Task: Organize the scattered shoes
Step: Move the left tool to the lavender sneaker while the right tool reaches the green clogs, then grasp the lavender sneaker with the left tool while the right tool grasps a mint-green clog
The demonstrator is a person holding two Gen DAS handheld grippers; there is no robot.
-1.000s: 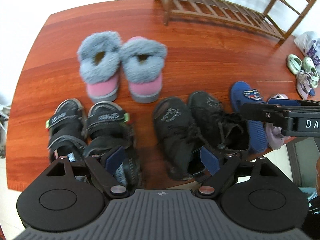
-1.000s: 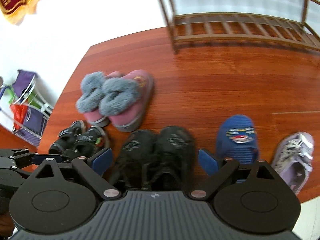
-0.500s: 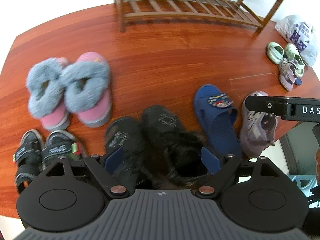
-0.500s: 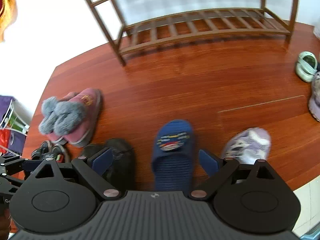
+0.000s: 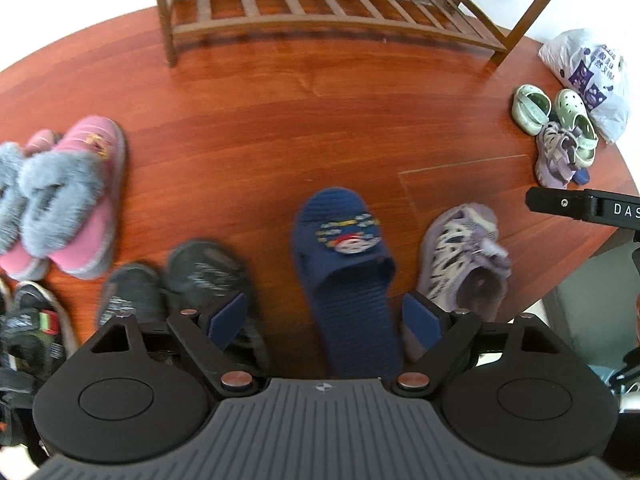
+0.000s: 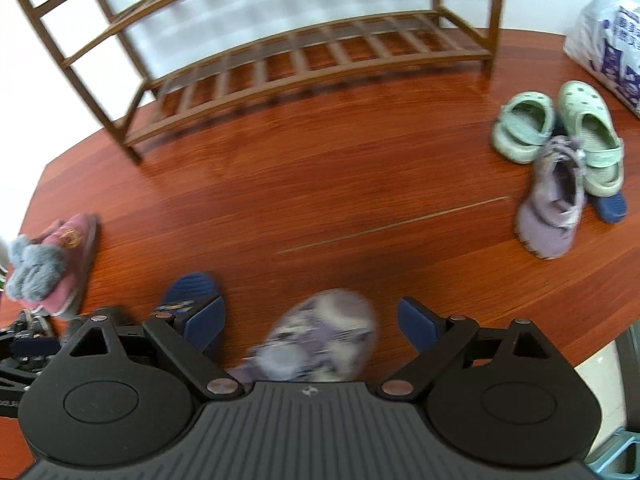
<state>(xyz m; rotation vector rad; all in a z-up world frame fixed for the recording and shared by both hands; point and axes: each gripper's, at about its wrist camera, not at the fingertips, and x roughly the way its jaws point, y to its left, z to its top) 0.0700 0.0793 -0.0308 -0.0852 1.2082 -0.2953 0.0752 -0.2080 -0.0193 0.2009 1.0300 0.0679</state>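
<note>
A single navy slipper point(image 5: 344, 264) lies on the red wood floor point(image 5: 280, 128), toe toward twelve o'clock, directly beneath the left gripper point(image 5: 326, 316), whose jaws hang wide and empty. At three o'clock from it sits one lilac sneaker point(image 6: 320, 336), below the right gripper point(image 6: 312, 318), also spread and holding nothing. The step looks like picking targets among the shoes; next each claw would need to drop and close on one. Counted: two fluffy pink slippers point(image 5: 68, 196) at nine o'clock, two black sneakers point(image 5: 176, 284), two green clogs point(image 6: 556, 128) at two o'clock beside a second lilac sneaker point(image 6: 554, 204), one empty wooden rack point(image 5: 332, 8) at twelve.
</note>
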